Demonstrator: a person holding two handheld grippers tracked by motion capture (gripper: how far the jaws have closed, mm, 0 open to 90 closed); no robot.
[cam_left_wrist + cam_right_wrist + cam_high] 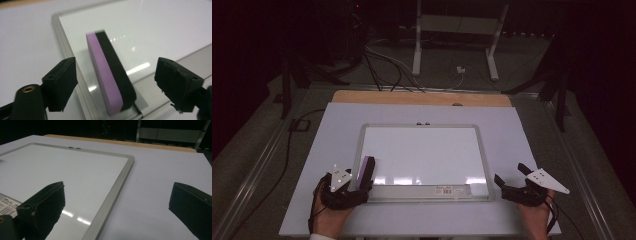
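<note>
A purple and black eraser [366, 170] [110, 77] stands on its long edge at the near left corner of a whiteboard [422, 150] [155, 30] [62, 170]. My left gripper [363, 184] [117, 67] is open around the eraser, and there is a gap between it and each pad. My right gripper [509, 172] [118, 188] rests open at the board's near right corner, above the white tabletop, with nothing between its jaws.
The whiteboard lies flat on a white table [337, 130] with a wooden strip [422, 97] along the far edge. A barcode sticker [444, 190] sits on the board's near frame. Beyond the table, cables and a stand's legs [492, 60] cross the dark floor.
</note>
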